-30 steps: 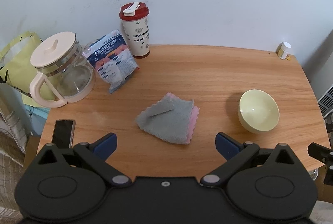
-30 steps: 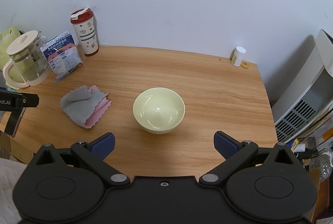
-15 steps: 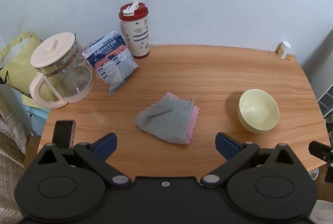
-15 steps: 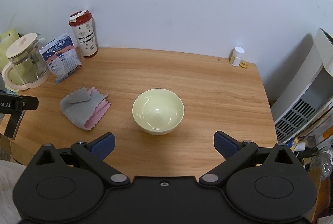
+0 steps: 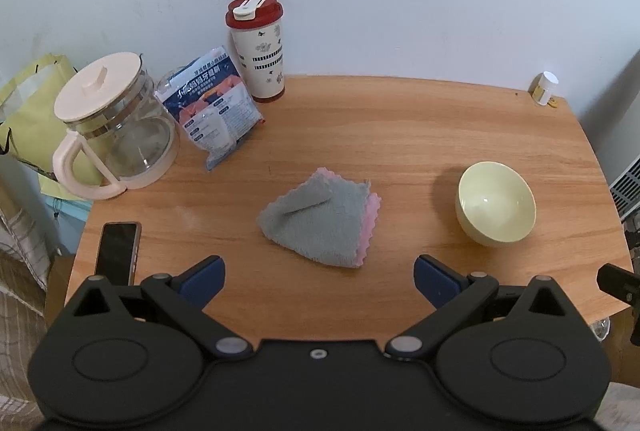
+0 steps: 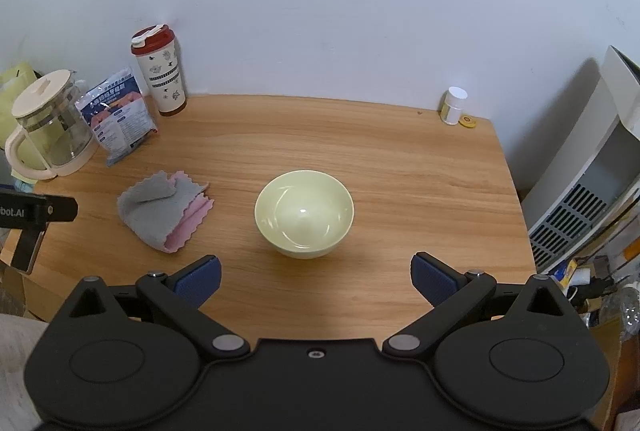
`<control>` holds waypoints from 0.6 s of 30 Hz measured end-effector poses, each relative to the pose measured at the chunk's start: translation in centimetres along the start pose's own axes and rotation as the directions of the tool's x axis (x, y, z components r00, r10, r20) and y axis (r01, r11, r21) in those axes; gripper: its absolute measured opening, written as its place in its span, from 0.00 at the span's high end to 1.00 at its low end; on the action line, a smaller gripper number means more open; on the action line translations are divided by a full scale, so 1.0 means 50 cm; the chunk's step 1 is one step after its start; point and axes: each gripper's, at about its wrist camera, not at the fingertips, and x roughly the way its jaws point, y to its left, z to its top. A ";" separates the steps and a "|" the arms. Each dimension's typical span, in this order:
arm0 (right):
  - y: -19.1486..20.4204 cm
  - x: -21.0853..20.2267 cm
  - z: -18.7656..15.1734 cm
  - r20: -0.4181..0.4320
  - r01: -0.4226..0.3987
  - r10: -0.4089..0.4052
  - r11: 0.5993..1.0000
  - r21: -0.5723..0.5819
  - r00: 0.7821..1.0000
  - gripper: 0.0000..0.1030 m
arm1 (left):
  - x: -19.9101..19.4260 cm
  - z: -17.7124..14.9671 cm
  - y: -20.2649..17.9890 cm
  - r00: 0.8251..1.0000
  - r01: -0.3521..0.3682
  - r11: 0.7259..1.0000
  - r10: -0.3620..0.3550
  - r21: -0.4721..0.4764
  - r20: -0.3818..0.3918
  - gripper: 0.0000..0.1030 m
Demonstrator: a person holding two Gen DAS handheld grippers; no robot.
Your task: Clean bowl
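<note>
A pale yellow bowl [image 6: 304, 213] stands upright and empty on the wooden table [image 6: 360, 151]; it also shows at the right in the left wrist view [image 5: 496, 209]. A folded grey and pink cloth [image 5: 322, 221] lies on the table left of the bowl, and shows in the right wrist view [image 6: 162, 215]. My left gripper [image 5: 318, 281] is open and empty, just short of the cloth. My right gripper [image 6: 316, 277] is open and empty, just short of the bowl.
A glass jug with a cream lid [image 5: 114, 133], a blue packet [image 5: 212, 111] and a red-lidded tumbler [image 5: 258, 51] stand at the back left. A phone [image 5: 118, 251] lies at the front left edge. A small white bottle [image 6: 454, 105] stands at the back right. A white appliance [image 6: 592, 171] stands beside the table.
The right gripper has drawn slightly back and up, so the bowl and table look a little farther. The left gripper has not visibly moved.
</note>
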 end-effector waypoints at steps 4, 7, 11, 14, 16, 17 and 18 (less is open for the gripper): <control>0.000 -0.002 -0.001 0.000 0.000 0.000 1.000 0.003 1.000 0.00 | 0.001 -0.002 0.003 1.000 0.002 1.000 -0.002 -0.009 -0.001 0.00; 0.000 -0.002 -0.002 -0.001 0.001 -0.001 1.000 0.005 1.000 0.00 | 0.003 -0.003 0.002 1.000 0.007 1.000 -0.007 -0.004 -0.007 0.00; -0.001 -0.003 -0.001 0.006 0.008 -0.008 1.000 0.008 1.000 0.00 | 0.005 -0.001 0.000 1.000 0.005 1.000 -0.005 0.007 -0.005 0.00; -0.003 -0.002 -0.002 -0.001 0.016 -0.016 1.000 0.017 1.000 0.00 | 0.006 0.001 0.007 1.000 0.006 1.000 -0.006 0.001 0.001 0.00; -0.006 0.001 -0.001 -0.010 0.014 -0.014 1.000 0.017 1.000 0.00 | 0.009 0.004 0.015 1.000 0.003 1.000 -0.003 -0.011 0.005 0.00; -0.008 0.001 -0.001 -0.007 0.017 -0.017 1.000 0.017 1.000 0.00 | 0.010 0.007 0.019 1.000 -0.001 1.000 0.001 -0.017 0.006 0.00; -0.012 0.000 0.000 0.001 0.027 -0.027 0.999 0.021 1.000 0.00 | 0.012 0.009 0.023 1.000 -0.002 1.000 0.002 -0.022 0.006 0.00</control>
